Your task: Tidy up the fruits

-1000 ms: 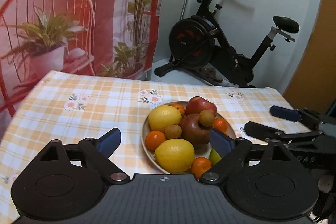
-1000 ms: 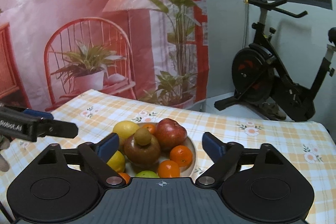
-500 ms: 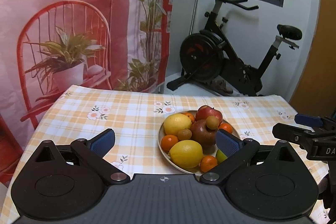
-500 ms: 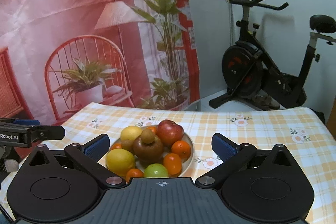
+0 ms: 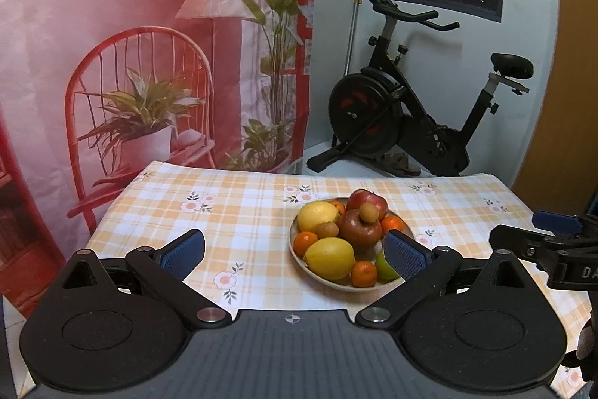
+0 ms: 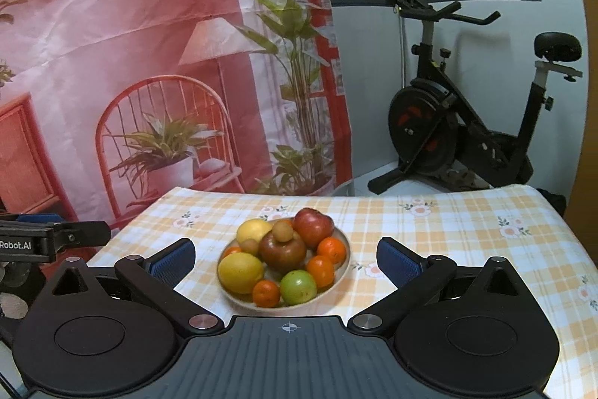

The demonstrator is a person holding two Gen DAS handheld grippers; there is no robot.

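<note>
A beige plate [image 5: 299,258] [image 6: 342,281] sits on the checked tablecloth, heaped with fruit: two lemons [image 5: 329,257] [image 6: 241,272], two red apples [image 5: 359,229] [image 6: 283,250], a green apple [image 6: 298,287], several small oranges [image 6: 320,270] and small brown fruits [image 5: 368,212]. My left gripper [image 5: 295,251] is open and empty, held back from the plate on its near left. My right gripper [image 6: 286,260] is open and empty, with the plate seen between its fingers. Each gripper shows at the edge of the other's view.
The table [image 5: 243,212] wears an orange-and-white checked cloth with flowers. A printed backdrop of a red chair and plants [image 5: 149,70] hangs behind the table's far edge. An exercise bike [image 5: 407,114] stands beyond the far right corner.
Both grippers have drawn back and risen from the plate, so the fruit looks smaller and more table shows. Both stayed open. The fruit has not moved.
</note>
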